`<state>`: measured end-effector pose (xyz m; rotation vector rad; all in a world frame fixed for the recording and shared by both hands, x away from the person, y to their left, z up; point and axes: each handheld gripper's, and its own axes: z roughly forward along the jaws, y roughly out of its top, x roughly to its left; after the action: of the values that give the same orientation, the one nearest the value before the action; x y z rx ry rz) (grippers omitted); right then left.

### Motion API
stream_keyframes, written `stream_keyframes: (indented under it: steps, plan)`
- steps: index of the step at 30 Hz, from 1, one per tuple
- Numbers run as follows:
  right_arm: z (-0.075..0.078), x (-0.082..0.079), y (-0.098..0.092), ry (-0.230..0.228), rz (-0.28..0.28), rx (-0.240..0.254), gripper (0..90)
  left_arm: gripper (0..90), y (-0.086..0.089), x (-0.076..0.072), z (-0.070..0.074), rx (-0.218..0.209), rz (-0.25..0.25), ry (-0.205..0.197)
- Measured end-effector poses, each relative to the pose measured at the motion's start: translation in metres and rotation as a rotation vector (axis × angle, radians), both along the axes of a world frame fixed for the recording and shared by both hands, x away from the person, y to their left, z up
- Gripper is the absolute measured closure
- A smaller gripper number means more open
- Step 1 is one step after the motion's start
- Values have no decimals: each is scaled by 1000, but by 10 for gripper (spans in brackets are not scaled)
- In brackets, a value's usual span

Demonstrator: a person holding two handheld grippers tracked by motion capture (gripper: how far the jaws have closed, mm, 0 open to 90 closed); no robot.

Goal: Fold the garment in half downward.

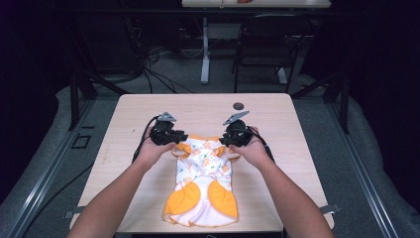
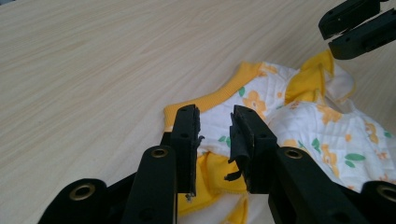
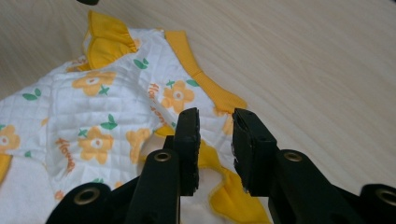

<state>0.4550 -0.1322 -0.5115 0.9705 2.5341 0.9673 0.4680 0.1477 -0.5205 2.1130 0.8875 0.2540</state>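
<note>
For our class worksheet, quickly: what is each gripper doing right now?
Left gripper: open, jaws apart above the baby garment, nothing pinched.
Right gripper: open, jaws apart above the garment's yellow trim, holding nothing.

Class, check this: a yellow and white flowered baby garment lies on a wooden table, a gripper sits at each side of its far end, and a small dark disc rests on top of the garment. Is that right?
Not quite. The disc lies on the bare table, beyond the garment and apart from it, as the high view shows. The left gripper and right gripper do flank the garment's far end.
</note>
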Motion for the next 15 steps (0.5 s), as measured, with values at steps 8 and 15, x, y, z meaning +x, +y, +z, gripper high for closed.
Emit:
stream_keyframes:
  steps: [8, 15]
  plan:
    - [-22, 19, 6, 26, -43, -32, 710, 733, -8, 14, -24, 39, 11, 52]
    - [-34, 24, 3, 57, -87, -15, 698, 714, -7, 19, -35, 63, 26, 75]
